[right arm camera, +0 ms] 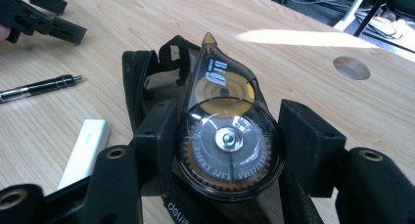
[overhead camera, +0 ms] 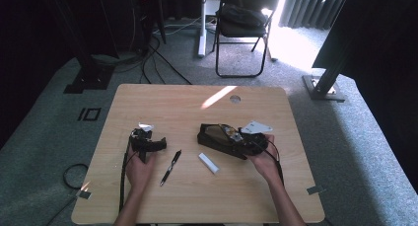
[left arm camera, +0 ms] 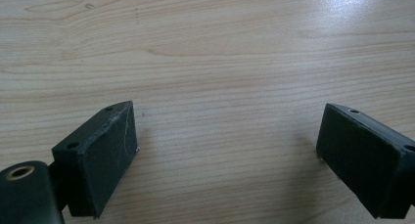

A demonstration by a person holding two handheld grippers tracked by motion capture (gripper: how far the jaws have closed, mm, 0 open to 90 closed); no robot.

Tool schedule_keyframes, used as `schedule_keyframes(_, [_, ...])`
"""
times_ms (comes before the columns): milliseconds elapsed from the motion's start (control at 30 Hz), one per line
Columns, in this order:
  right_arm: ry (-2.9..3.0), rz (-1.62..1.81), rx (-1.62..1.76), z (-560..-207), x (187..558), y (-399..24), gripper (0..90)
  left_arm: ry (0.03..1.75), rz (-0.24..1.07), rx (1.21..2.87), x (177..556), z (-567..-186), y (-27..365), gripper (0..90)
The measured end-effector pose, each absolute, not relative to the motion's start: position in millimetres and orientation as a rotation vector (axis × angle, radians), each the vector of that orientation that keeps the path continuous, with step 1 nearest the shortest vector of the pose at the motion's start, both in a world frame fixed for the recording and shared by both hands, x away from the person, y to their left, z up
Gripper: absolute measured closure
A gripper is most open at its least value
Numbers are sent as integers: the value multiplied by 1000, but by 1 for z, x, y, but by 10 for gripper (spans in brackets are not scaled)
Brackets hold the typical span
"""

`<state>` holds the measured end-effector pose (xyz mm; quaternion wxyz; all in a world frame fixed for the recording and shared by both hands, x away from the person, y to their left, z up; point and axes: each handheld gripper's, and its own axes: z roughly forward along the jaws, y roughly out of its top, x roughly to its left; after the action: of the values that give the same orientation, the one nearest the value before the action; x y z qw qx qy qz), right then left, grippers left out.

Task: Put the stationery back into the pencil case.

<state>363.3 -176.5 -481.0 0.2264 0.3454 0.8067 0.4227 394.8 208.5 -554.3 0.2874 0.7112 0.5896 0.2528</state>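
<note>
The right gripper [right arm camera: 227, 136] pinches the correction tape [right arm camera: 226, 136] at lower center of its view, right over the black pouch [right arm camera: 147, 87]. Rounded shell, so it could squirt out sideways. The left gripper [left arm camera: 225, 155] is spread wide over bare table [left arm camera: 220, 48]. Count: 1 tape, 1 pouch, 1 pen [overhead camera: 170, 168], 1 white eraser [overhead camera: 208, 163].
</note>
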Motion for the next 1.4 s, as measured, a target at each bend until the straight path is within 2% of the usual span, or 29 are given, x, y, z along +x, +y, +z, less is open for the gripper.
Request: schedule_keyframes(1400, [2340,1082,971,-491,385,-154,415,1575,675,1900,395,-554,209,84])
